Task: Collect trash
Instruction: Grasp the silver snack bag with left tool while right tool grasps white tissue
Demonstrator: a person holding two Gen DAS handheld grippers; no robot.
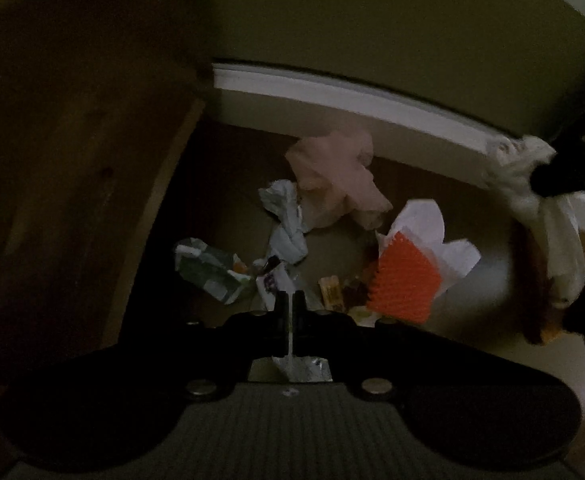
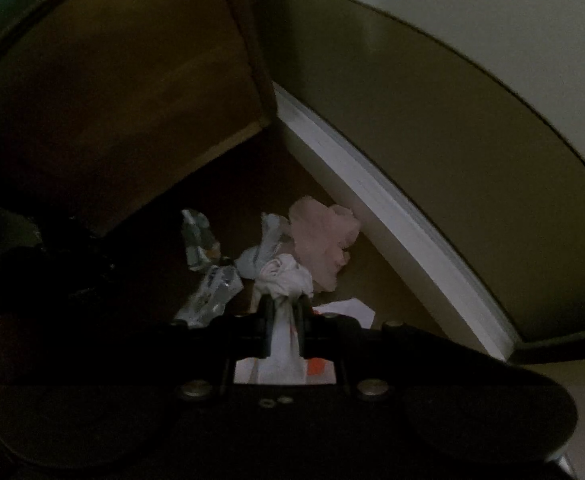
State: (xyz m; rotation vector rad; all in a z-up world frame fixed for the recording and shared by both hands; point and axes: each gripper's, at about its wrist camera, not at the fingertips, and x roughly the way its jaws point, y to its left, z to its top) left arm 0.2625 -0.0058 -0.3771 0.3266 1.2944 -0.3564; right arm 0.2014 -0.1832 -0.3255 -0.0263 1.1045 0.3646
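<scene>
In the left wrist view my left gripper (image 1: 291, 305) is shut on a thin whitish wrapper (image 1: 270, 283) with purple print, which runs back between the fingers. On the floor below lie a pink tissue (image 1: 332, 176), a pale blue paper wad (image 1: 286, 224), a green-white wrapper (image 1: 208, 272), an orange spiky piece (image 1: 406, 284) on white paper (image 1: 432, 232), and small yellowish scraps (image 1: 330, 296). At the right edge my right gripper (image 1: 552, 184) holds a white tissue (image 1: 524, 176). In the right wrist view the right gripper (image 2: 285, 307) is shut on that white tissue (image 2: 286, 278).
A dark wooden furniture panel (image 1: 72, 140) stands at the left, meeting a white baseboard (image 1: 332, 96) and an olive wall in a corner. The right wrist view shows the same corner, with the baseboard (image 2: 392, 216) and a crinkled clear wrapper (image 2: 212, 292). Everything is dim.
</scene>
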